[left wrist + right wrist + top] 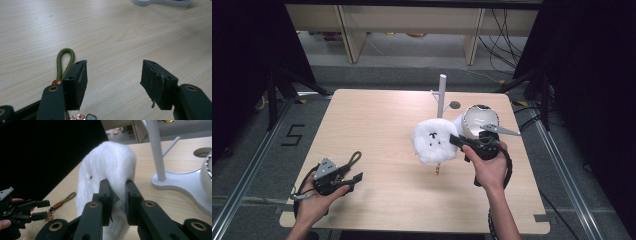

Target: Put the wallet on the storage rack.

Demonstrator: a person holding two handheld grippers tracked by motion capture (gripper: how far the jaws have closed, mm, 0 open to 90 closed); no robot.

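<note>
Fluffy white pouch [435,141] lifted above the table [377,130], pinched in the right gripper [117,195].

The pouch hangs near centre, at 7 o'clock from the white stand [442,95]; jaws nearly shut on its edge. Keep that squeeze firm and carry it level so the dangling charm stays clear. At 8 o'clock, the left gripper [113,80] gapes wide, holding nothing, beside the green lanyard [63,62].

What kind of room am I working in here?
Most likely a lab or data-recording workspace, not a home: a bare light wooden table framed by dark curtains, with metal floor rails alongside, loose cables behind it, and a "5" taped on the floor.
</note>
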